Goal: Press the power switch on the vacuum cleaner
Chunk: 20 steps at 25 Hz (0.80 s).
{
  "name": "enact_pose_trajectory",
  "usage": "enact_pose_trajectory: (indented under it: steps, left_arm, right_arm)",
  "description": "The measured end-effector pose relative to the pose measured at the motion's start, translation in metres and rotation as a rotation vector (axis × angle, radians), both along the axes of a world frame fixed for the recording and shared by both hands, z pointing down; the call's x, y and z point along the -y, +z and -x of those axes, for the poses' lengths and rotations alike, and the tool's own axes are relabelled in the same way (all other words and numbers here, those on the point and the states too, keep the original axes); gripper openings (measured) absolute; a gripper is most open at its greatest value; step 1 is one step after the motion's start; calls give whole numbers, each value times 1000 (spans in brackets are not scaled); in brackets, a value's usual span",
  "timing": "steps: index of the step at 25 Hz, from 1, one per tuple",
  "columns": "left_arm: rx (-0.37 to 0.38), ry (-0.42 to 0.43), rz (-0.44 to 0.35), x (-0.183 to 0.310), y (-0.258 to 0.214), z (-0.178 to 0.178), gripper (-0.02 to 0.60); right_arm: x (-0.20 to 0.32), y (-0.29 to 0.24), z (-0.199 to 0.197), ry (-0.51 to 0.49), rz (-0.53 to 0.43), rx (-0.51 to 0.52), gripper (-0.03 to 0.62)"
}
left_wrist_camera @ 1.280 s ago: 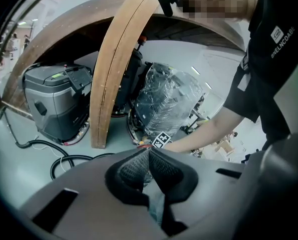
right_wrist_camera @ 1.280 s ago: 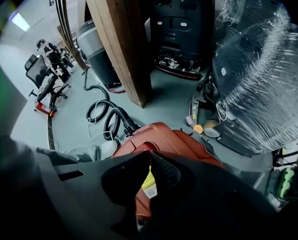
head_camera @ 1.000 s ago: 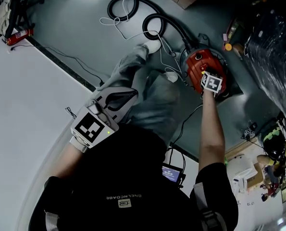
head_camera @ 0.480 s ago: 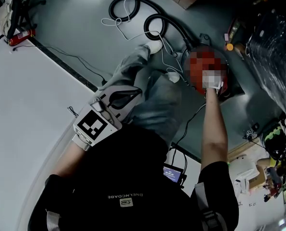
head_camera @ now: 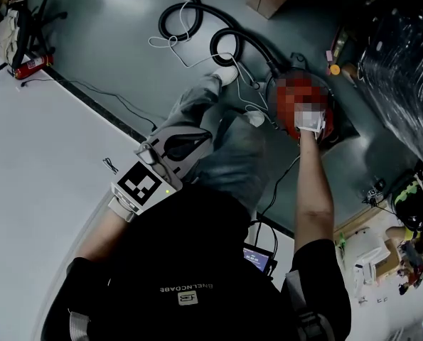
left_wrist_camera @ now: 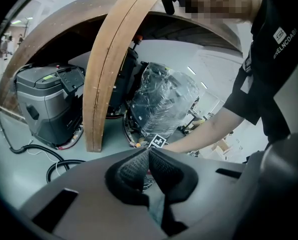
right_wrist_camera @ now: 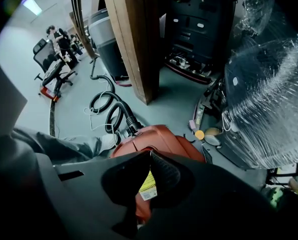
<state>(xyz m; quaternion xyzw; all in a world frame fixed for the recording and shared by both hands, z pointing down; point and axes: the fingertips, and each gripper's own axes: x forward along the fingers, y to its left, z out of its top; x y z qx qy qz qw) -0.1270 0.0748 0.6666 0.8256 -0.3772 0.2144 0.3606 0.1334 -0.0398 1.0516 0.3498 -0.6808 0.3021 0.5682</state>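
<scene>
The red vacuum cleaner [head_camera: 288, 89] lies on the grey floor, partly under a mosaic patch, with its black hose [head_camera: 229, 38] coiled behind it. My right gripper [head_camera: 312, 118] is held down onto its top at arm's length. In the right gripper view the jaws [right_wrist_camera: 150, 154] are shut, tips together just over the red shell [right_wrist_camera: 161, 135], with a yellow label [right_wrist_camera: 147, 180] showing below them. I cannot see the power switch. My left gripper [head_camera: 174, 145] hangs shut by the person's leg, holding nothing; its tips [left_wrist_camera: 149, 151] point toward the right arm.
White cords [head_camera: 175, 38] loop on the floor by the hose. A wooden post [right_wrist_camera: 136, 39] stands behind the vacuum. A plastic-wrapped machine [right_wrist_camera: 269, 99] is to its right and a grey cleaning machine [left_wrist_camera: 46, 101] farther off. A white surface [head_camera: 33, 162] fills the left.
The right gripper stays pressed over the vacuum's top. The head view has shifted a little, and the left gripper has drifted slightly right.
</scene>
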Motion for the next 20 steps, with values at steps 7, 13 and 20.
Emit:
enact_pose_trajectory:
  steps: [7,13,20]
  left_arm:
    - [-15,46,-12,19,-20,-3,15]
    - [-36,140,-55,39,-43,-11,15]
    - [-80,226,-88,58,-75,-24,15]
  right_arm:
    - [7,-37,5,7,-18,20,28]
    - [25,-87,9,35,-95,71,28]
    - [40,-184,26,107,-210,156,28]
